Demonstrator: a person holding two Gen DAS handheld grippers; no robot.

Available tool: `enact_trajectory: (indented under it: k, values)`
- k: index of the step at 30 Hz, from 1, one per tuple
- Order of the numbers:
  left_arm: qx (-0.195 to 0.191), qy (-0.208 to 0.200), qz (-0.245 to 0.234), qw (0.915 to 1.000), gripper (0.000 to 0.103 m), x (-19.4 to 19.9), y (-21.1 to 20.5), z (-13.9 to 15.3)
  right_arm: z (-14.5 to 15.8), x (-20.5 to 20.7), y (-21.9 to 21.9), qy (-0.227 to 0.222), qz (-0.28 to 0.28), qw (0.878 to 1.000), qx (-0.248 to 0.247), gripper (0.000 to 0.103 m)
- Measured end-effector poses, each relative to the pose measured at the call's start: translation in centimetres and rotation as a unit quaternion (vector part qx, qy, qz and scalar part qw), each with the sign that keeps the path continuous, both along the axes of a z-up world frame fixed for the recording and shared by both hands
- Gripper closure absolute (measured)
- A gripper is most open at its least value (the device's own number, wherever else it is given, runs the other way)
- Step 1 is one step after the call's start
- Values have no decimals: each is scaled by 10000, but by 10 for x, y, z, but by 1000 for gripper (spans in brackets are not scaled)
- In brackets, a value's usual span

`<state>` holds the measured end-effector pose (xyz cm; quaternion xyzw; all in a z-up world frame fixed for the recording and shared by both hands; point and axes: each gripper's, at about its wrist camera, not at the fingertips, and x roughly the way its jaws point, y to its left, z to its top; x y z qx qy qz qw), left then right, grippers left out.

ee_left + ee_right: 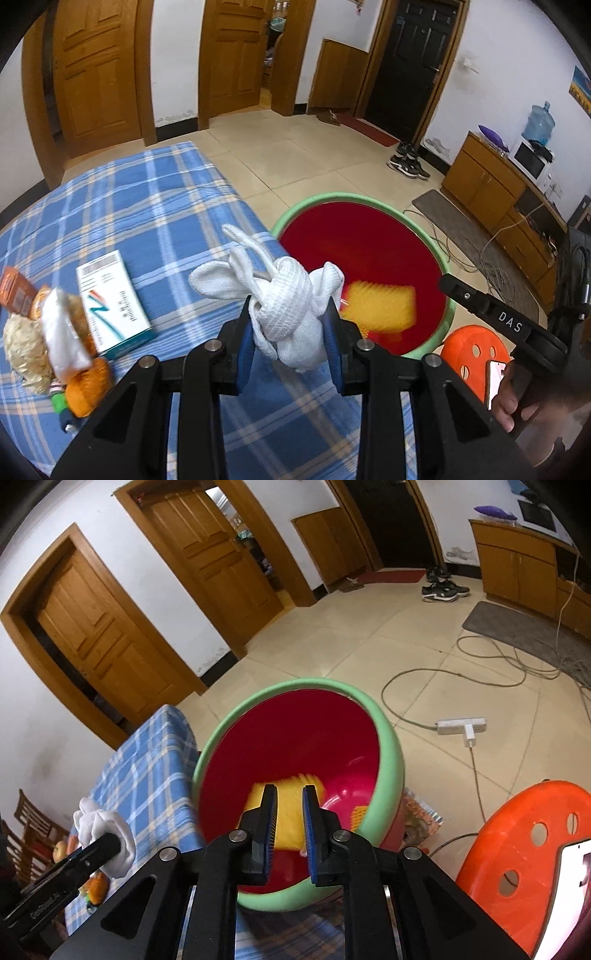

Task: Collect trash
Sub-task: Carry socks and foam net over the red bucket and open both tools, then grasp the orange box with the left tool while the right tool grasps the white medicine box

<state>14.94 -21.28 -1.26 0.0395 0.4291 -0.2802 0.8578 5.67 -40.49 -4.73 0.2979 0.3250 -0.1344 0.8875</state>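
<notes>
left claw (291,325) gripping white cloth (284,306), red basin (369,240)

Ahead of the gripper, white walls (173,55) hold two panelled wooden doors (96,70) and a dark door (413,66) above a beige tiled floor (295,155). To its right stand low wooden cabinets (484,177), with a grey mat (436,203) and loose cables (491,661) on the floor before them.

white cloth (291,314), red basin (354,243), blue-checked tablecloth (129,210)
</notes>
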Motion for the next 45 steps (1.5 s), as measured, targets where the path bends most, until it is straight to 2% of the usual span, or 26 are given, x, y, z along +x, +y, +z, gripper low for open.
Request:
enact_trajectory:
  k: [13, 15, 18, 24, 33, 37, 42, 45]
  values:
    - [24, -34, -525, 9986, 69, 9, -51, -15, 1, -11, -14, -77, -172, 9998, 46, 83]
    - [12, -69, -543, 9985, 57, 10, -57, -14, 1, -12, -16, -75, -194, 9998, 50, 83]
    - [-17, -91, -503, 9987, 45, 10, -60, -12, 1, -13, -16, -77, -183, 9998, 78, 83]
    - [29, -73, -399, 9992, 43, 7, -55, -11, 4, -16, -13, -118, -150, 9998, 94, 82]
    - [1, -88, -13, 10000, 43, 2, -19, 1, 18, -22, 3, -195, 14, 9998, -1, 79]
    - [-12, -145, 179, 9997, 43, 1, 3, 7, 25, -23, 14, -244, 133, 9996, -36, 71]
    - [31, -290, 481, 9984, 43, 2, 37, 19, 32, -21, 33, -282, 350, 9989, -99, 65]
    - [55, -353, 679, 9971, 43, 7, 59, 23, 35, -17, 46, -285, 486, 9983, -121, 57]
